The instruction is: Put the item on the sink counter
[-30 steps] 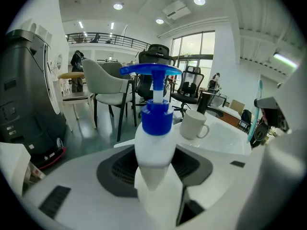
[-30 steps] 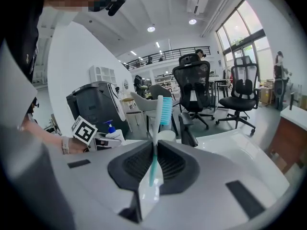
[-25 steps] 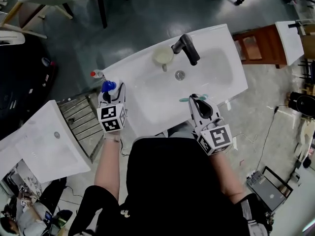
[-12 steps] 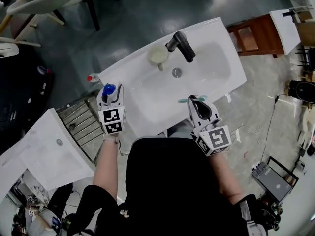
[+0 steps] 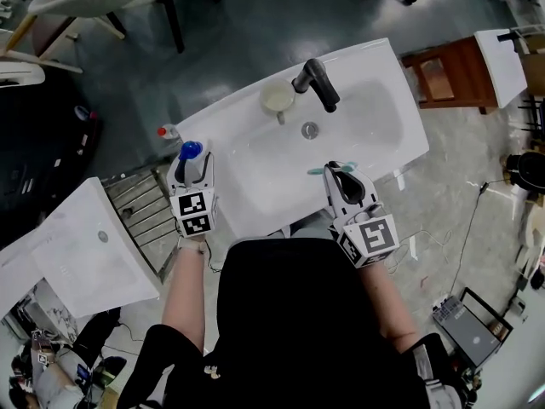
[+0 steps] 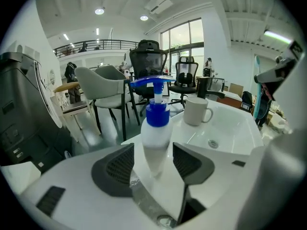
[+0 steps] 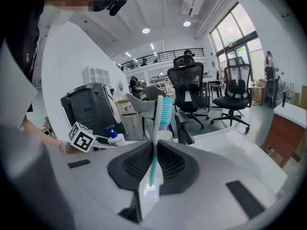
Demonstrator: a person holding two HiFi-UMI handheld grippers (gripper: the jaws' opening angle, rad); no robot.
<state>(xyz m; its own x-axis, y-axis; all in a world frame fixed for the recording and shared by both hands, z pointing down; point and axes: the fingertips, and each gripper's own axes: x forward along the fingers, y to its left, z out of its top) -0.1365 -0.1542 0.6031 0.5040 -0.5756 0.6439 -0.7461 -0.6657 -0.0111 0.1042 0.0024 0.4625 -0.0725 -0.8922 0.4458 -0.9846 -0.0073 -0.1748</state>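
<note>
A white pump bottle with a blue top [image 5: 190, 152] stands upright at the left end of the white sink counter [image 5: 223, 118]. My left gripper [image 5: 194, 167] is around it. In the left gripper view the bottle [image 6: 156, 128] sits between the dark pads [image 6: 117, 166] with thin gaps at its sides, and the jaws are opening. My right gripper [image 5: 341, 177] hovers over the counter's front edge, shut on a teal and white toothbrush [image 5: 317, 172]. That toothbrush [image 7: 158, 128] stands bristles-up between the right gripper's [image 7: 154, 164] closed pads.
A cream mug [image 5: 278, 99] and a black faucet [image 5: 318, 83] sit at the back of the basin, with the drain [image 5: 310, 129] between. A small red-capped bottle [image 5: 166, 131] lies left of the counter. Another white sink [image 5: 77, 245] and a metal rack [image 5: 140, 207] stand lower left.
Both grippers keep their places over the counter; the bottle stays at the left end and the toothbrush stays gripped. Only the head view shifts a little.
</note>
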